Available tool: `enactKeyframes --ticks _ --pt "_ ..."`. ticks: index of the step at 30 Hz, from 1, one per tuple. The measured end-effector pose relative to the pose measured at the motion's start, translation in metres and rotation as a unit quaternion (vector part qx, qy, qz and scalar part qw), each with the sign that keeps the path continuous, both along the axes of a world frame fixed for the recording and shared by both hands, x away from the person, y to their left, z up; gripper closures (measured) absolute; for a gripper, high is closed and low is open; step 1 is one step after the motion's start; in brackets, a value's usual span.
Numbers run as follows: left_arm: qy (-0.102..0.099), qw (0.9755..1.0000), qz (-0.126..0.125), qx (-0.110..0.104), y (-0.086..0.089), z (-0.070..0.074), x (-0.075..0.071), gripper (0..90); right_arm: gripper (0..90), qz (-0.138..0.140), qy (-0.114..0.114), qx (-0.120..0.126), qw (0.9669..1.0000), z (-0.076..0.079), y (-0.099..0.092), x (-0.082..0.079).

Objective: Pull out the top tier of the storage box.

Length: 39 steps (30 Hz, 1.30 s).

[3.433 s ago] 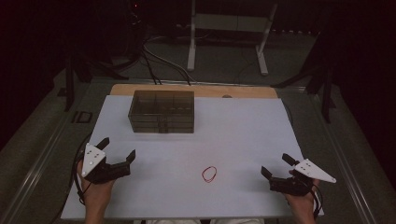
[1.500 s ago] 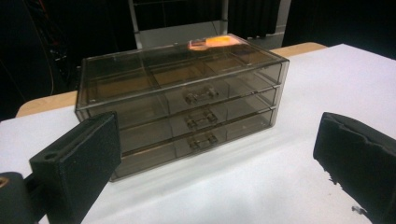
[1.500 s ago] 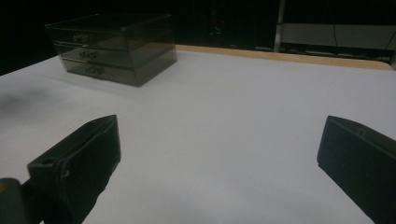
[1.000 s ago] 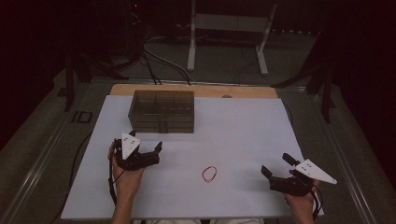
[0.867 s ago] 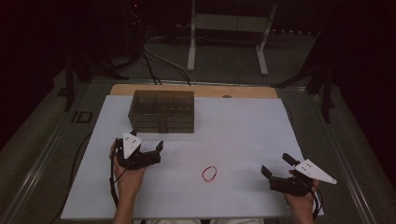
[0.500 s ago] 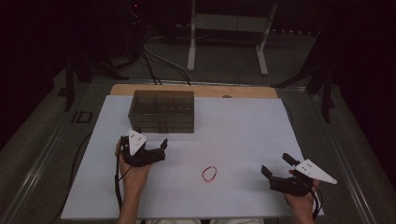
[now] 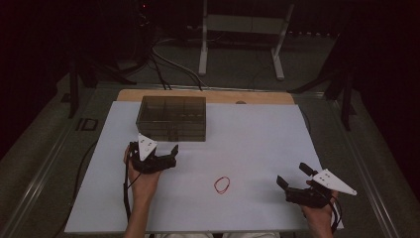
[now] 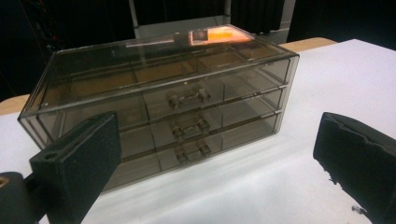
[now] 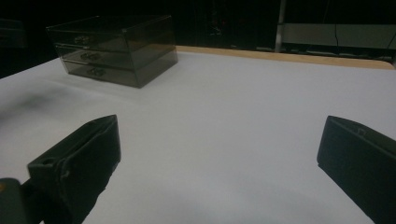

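As the person's hands come in from the near edge of the bench (image 7: 257, 129), the right gripper (image 7: 296, 181) sits low at the near right, jaws wide apart, nothing between them, well apart from everything. Just beyond the near edge, between the two hands, a red rubber band (image 7: 222, 184) lies flat on the white surface. Further in, the left gripper (image 7: 171, 154) has its jaws apart too and empty, pointed at the drawer box (image 7: 173, 116), near it but not touching. The box stands at the far left of the bench; in the left gripper view it is a smoky clear plastic unit (image 8: 159, 112) with three drawers stacked, each with a small handle (image 8: 187, 99) at front centre, all looking shut. Judgement: hard stiff plastic, light, slick walls, likely to slide on the bench if tugged; best grip is a drawer handle pinched across, small target, so jaws need to narrow. Band is soft, floppy and light, pinch one strand
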<state>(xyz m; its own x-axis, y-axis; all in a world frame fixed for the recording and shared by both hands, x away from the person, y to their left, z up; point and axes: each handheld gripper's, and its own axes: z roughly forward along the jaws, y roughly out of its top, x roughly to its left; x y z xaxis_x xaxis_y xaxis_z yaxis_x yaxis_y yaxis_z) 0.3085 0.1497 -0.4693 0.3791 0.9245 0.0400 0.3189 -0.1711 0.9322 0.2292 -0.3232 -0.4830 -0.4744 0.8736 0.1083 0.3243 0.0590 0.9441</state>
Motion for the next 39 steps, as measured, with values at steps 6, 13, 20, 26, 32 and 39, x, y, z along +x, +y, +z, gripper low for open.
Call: enactKeyframes --ticks 6,13,20,26,32,39 --pt "-0.003 1.0 -0.001 0.001 -0.004 0.003 0.006 2.5 0.0 0.001 0.0 -0.001 1.0 0.0 0.0 0.0" --pt "-0.001 1.0 0.001 0.005 -0.008 0.002 0.013 2.6 0.0 0.0 0.001 0.0 1.0 0.0 0.0 0.0" --pt "0.001 1.0 0.004 0.004 -0.01 0.003 0.02 2.6 0.0 0.0 0.001 -0.001 1.0 -0.001 0.0 0.001" --pt "0.003 0.9998 0.017 0.003 -0.011 0.003 0.026 2.6 0.0 -0.001 0.001 -0.001 1.0 -0.001 0.0 0.001" --pt "0.006 0.9997 0.024 0.001 -0.011 0.0 0.031 2.6 0.0 -0.002 0.001 -0.001 1.0 0.0 0.0 0.001" --pt "0.007 0.9995 0.031 -0.003 -0.012 -0.003 0.035 2.7 0.0 -0.002 0.001 -0.002 1.0 -0.001 0.0 0.001"
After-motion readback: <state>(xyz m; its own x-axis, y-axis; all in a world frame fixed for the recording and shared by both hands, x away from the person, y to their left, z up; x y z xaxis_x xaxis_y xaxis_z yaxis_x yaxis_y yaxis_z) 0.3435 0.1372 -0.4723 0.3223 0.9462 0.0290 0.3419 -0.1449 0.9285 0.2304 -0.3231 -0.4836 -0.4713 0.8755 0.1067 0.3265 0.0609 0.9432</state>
